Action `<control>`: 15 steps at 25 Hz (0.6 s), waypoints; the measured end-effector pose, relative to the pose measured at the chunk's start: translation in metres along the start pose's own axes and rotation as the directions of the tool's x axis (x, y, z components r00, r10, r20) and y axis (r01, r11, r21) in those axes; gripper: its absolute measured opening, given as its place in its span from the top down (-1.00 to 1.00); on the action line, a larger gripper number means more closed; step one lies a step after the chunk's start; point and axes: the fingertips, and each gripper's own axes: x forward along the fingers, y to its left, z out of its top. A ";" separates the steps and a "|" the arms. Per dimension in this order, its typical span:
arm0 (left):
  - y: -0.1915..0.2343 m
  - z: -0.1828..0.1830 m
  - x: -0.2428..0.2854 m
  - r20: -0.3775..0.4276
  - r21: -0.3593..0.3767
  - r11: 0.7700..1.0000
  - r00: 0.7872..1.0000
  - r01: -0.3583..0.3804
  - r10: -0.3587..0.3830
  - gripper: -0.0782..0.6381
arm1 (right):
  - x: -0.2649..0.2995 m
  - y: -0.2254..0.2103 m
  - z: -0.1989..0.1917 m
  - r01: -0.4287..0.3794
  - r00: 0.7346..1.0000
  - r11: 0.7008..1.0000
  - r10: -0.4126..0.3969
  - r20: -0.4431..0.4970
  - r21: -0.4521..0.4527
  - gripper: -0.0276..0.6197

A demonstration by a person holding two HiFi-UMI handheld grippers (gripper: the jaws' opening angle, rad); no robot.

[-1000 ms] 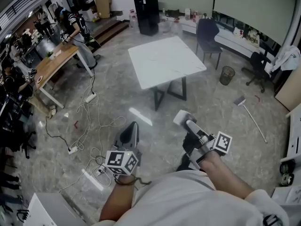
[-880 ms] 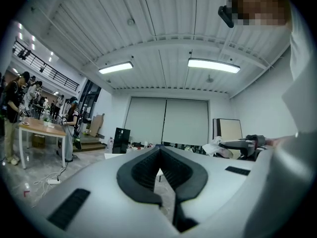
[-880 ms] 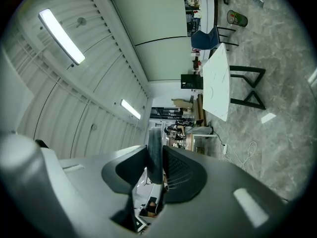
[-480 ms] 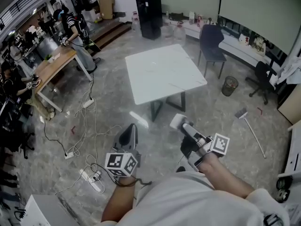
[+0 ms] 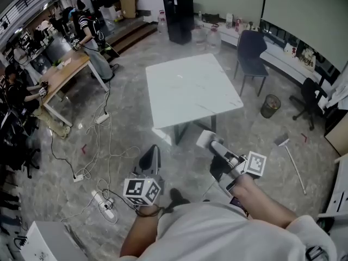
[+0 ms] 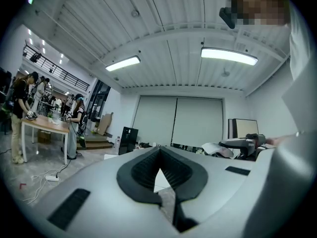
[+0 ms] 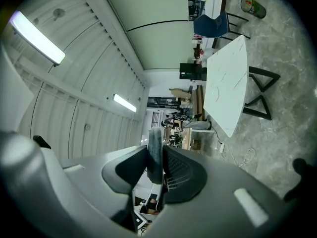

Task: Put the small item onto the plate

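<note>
Right gripper was clamped on the small item, a flat pale piece pinched edge-on between its pads, out over the floor just short of the white table. Left gripper hung beside it, jaws pressed together, empty.

Smooth white tabletop, glossy marbled stone floor, wooden desk — matt grey small item
</note>
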 end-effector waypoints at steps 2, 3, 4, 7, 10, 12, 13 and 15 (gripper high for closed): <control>0.009 -0.003 0.015 -0.005 -0.009 1.000 1.000 0.001 -0.001 0.76 | 0.012 -0.009 0.009 0.009 1.000 1.000 -0.009 0.001 0.005 0.61; 0.014 -0.004 0.024 -0.005 -0.013 1.000 1.000 0.004 -0.004 0.76 | 0.019 -0.013 0.014 0.012 1.000 1.000 -0.012 0.000 0.001 0.61; 0.020 -0.004 0.034 -0.003 -0.016 1.000 1.000 0.007 -0.007 0.76 | 0.026 -0.016 0.019 0.014 1.000 1.000 -0.014 0.000 -0.003 0.61; 0.040 0.000 0.067 0.002 -0.021 1.000 1.000 0.023 -0.023 0.76 | 0.055 -0.027 0.036 0.017 1.000 1.000 -0.017 0.015 -0.002 0.61; 0.063 0.006 0.104 -0.011 -0.019 0.998 0.998 0.062 -0.062 0.76 | 0.091 -0.035 0.051 0.021 0.999 1.000 -0.021 0.045 0.004 0.61; 0.078 0.007 0.128 -0.024 -0.019 0.996 0.996 0.090 -0.090 0.76 | 0.116 -0.041 0.061 0.023 0.998 1.000 -0.023 0.060 -0.005 0.61; 0.087 0.008 0.140 -0.029 -0.020 0.995 0.994 0.102 -0.102 0.76 | 0.130 -0.044 0.066 0.023 0.998 1.000 -0.022 0.065 -0.009 0.61; 0.107 0.012 0.164 -0.040 -0.024 0.992 0.991 0.126 -0.127 0.76 | 0.160 -0.049 0.073 0.022 0.997 1.000 -0.022 0.075 -0.007 0.61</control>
